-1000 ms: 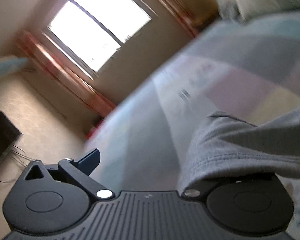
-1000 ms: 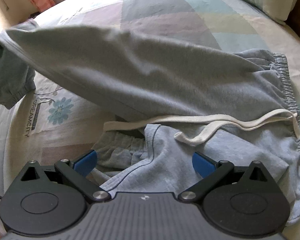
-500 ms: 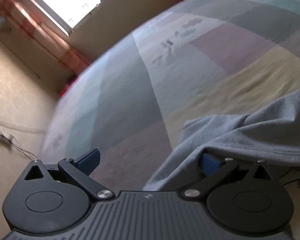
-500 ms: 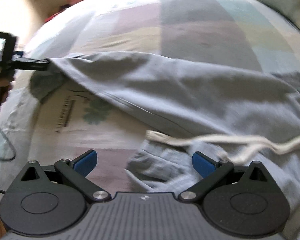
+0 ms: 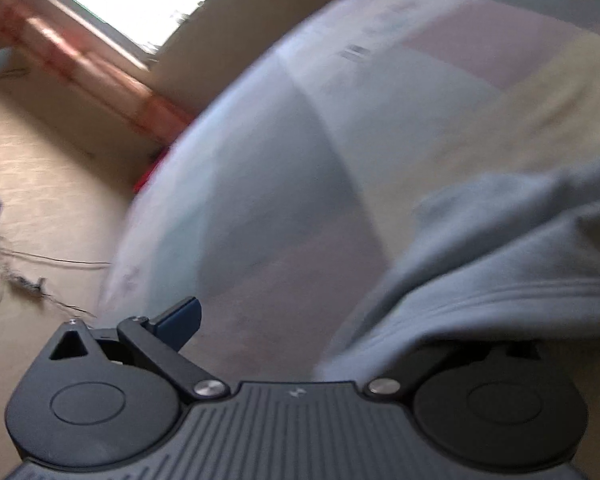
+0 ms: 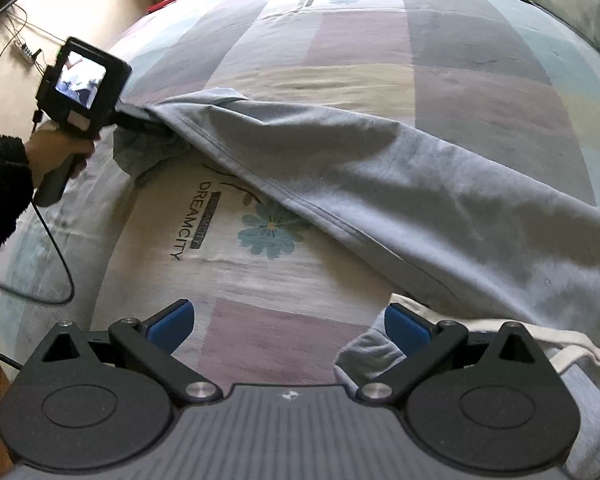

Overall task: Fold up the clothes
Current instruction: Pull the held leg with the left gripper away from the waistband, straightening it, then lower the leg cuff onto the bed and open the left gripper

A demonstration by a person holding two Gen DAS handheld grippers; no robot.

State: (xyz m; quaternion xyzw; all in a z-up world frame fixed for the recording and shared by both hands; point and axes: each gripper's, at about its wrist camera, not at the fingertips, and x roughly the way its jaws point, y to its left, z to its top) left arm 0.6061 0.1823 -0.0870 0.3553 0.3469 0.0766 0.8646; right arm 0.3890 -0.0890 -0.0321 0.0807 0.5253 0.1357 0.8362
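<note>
I take the printed word DREAMCITY point(image 6: 188, 220) on the bedsheet point(image 6: 360, 36) as my reference. My right gripper point(image 6: 288, 320) hovers just below that word, its two blue pads spread wide with only the sheet's mauve patch showing between them, so it is released and gripping nothing. Its right pad point(image 6: 406, 326) sits against a bunched fold of the grey sweatpants point(image 6: 400, 184), with the cream drawstring point(image 6: 556, 340) trailing off behind it, to the right of the word.

One long leg of the sweatpants runs in a band from the far right up and across, above the word, to its upper left, lifted clear of the sheet at that end. There my left gripper point(image 6: 140, 120) meets the cuff end of that leg; the fabric gathers tightly around its tip and hangs in a drooping pouch just below it (from this side I cannot see the fingers themselves). The hand point(image 6: 56, 152) on its handle comes out of a dark fuzzy sleeve point(image 6: 0, 188), with a black cable point(image 6: 60, 264) looping over the sheet left of the word.

The left wrist view is smeared. Its left pad point(image 5: 180, 322) stands out bare over the sheet, while grey cloth point(image 5: 480, 280) drapes over the right finger and hides it, so I cannot tell whether that jaw is clenched.
</note>
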